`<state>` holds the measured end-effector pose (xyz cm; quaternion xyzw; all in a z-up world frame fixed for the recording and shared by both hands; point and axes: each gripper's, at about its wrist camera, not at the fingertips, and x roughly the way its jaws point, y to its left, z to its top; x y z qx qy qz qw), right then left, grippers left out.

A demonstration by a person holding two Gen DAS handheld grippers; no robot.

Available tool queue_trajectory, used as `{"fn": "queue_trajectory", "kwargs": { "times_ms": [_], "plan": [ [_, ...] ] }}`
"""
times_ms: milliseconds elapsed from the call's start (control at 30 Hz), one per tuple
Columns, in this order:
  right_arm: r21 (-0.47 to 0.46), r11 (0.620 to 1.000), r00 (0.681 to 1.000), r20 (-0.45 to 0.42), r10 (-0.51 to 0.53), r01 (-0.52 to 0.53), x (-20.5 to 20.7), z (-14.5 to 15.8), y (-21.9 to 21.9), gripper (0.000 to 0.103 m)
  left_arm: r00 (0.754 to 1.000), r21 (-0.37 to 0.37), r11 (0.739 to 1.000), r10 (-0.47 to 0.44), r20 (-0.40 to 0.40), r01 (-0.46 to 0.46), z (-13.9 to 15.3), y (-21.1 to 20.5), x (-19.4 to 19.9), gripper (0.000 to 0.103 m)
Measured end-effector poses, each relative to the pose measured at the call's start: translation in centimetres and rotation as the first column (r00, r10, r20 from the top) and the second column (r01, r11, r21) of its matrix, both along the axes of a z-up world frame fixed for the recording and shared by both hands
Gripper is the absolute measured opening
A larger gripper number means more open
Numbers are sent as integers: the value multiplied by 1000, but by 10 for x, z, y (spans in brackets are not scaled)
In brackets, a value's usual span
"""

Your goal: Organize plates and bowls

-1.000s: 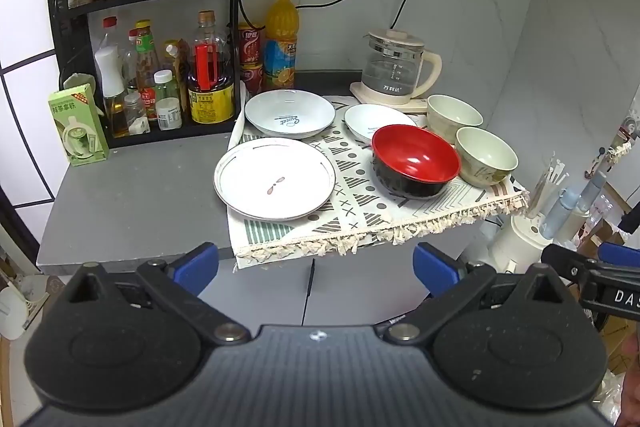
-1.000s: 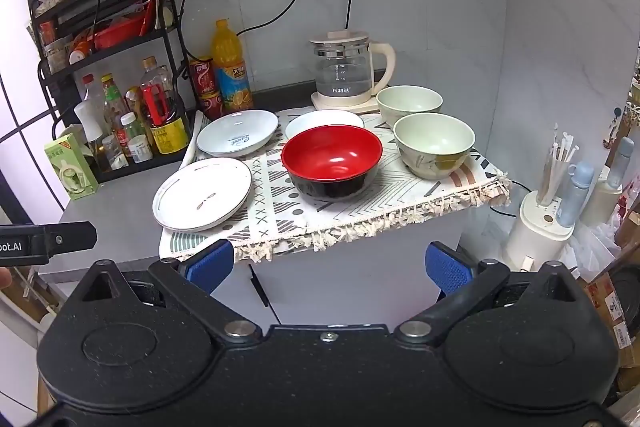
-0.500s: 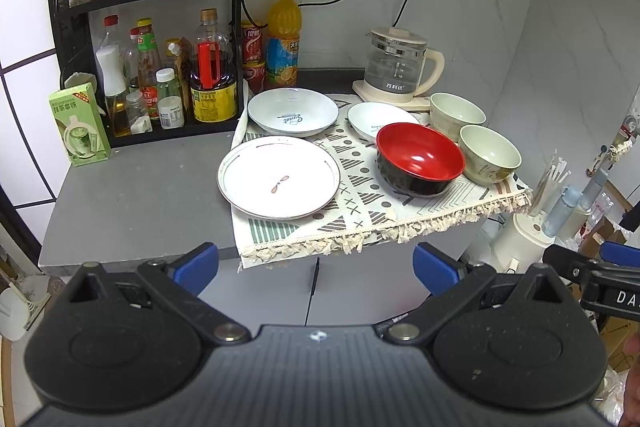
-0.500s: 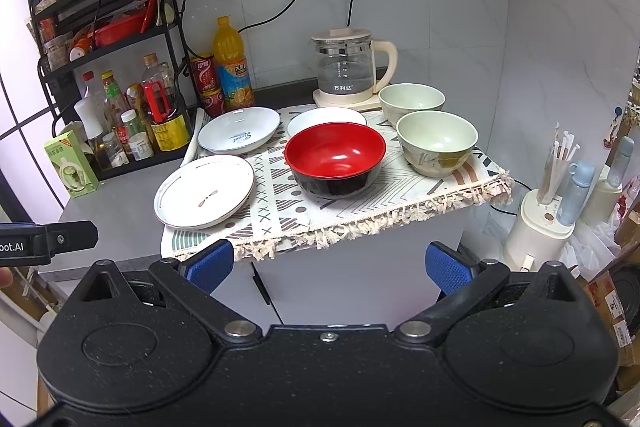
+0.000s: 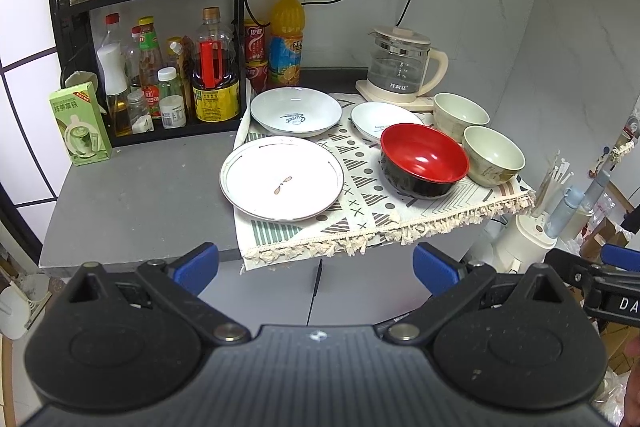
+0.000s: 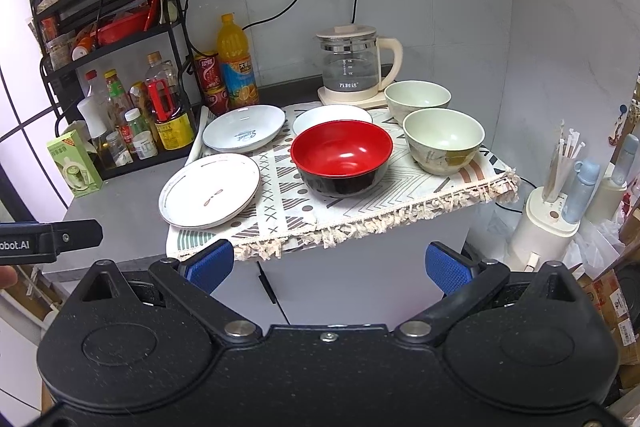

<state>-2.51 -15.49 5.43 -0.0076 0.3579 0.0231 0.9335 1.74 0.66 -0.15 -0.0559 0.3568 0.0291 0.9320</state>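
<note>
Both grippers hung in front of the counter with their fingers spread wide and holding nothing. From the left gripper (image 5: 316,263) the flat white plate (image 5: 281,179) lay straight ahead, just above frame centre; the red bowl (image 6: 341,157) lay ahead of the right gripper (image 6: 328,261). Both dishes were round, opening upward, without a long axis.

Glossy red bowl (image 6: 341,157) on fringed woven cloth (image 6: 404,203).
</note>
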Motion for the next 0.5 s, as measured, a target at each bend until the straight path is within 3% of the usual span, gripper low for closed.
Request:
{"fn": "queue_trajectory", "kwargs": {
  "times_ms": [500],
  "plan": [
    [-1,1000,1000,-3,0,0,5,0,-6,103,1000,10,1000,-12,1,12,3,-7,6,102]
  ]
}}
